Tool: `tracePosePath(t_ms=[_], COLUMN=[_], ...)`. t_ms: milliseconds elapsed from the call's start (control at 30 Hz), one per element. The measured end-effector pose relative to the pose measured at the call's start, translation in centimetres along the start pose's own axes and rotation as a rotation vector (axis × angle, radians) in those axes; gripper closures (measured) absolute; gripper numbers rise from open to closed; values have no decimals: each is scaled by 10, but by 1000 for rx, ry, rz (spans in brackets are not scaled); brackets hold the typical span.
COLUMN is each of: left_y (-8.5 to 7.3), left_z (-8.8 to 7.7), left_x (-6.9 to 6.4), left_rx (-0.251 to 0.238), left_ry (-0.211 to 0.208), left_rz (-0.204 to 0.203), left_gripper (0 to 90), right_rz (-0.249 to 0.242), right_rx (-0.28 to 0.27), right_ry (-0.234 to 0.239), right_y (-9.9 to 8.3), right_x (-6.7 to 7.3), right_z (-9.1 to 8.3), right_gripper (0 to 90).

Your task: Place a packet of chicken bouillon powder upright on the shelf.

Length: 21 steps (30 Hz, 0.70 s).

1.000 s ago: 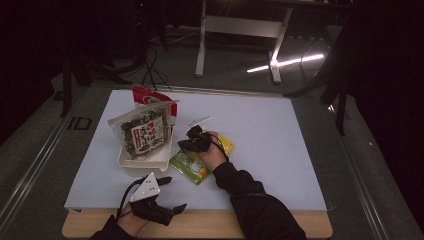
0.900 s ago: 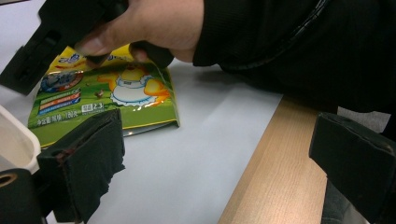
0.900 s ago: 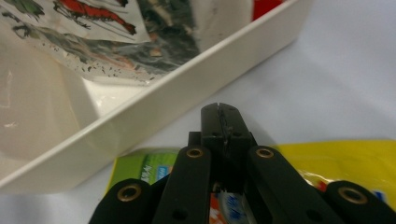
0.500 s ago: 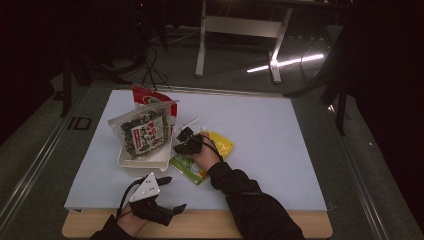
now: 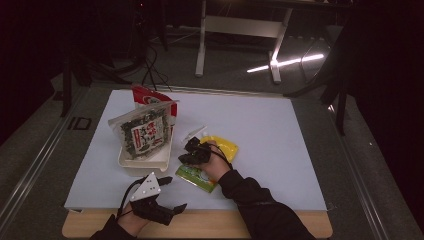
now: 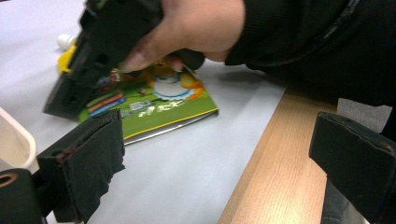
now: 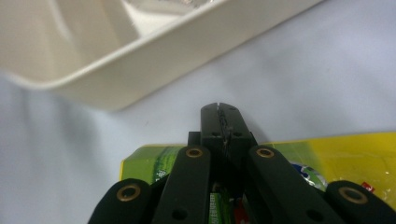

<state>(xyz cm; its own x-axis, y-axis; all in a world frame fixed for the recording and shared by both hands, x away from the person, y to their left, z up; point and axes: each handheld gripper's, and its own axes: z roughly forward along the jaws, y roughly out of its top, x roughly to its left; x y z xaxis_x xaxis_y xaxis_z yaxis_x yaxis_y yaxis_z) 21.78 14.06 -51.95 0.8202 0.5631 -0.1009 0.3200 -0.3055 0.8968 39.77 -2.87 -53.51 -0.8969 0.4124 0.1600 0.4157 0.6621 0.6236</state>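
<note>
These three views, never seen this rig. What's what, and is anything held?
No robot here: a person holds a handheld two-jaw gripper in each hand. The high view looks down on the table from above the person's side; the other two pictures come from cameras riding on each gripper.

On the table: a cream tray with snack packets standing in it, a green packet and a yellow packet.

The right gripper is shut, its jaws pressed together with nothing between them, low over the green packet's edge near the tray. The left gripper rests open at the table's near edge, holding nothing.
</note>
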Motion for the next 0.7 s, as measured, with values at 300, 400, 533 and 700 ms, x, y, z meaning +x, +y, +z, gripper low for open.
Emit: tracePosePath(t_ms=[300,400,533,700], left_y=[0,1,1,1], left_z=[2,4,4,7], left_x=[0,0,0,0], left_rx=[5,6,6,7], left_ry=[0,-4,-5,-10], left_rz=[3,-1,-2,-1], left_gripper=[44,44,44,44], right_rz=[-40,-54,-44,-34], right_rx=[-4,-3,-10,-48], right_ry=[-2,-4,3,4], right_y=[-22,-31,-40,-43], right_x=[12,16,17,17], right_z=[-16,-23,-31,-47], right_gripper=[884,885,883,843])
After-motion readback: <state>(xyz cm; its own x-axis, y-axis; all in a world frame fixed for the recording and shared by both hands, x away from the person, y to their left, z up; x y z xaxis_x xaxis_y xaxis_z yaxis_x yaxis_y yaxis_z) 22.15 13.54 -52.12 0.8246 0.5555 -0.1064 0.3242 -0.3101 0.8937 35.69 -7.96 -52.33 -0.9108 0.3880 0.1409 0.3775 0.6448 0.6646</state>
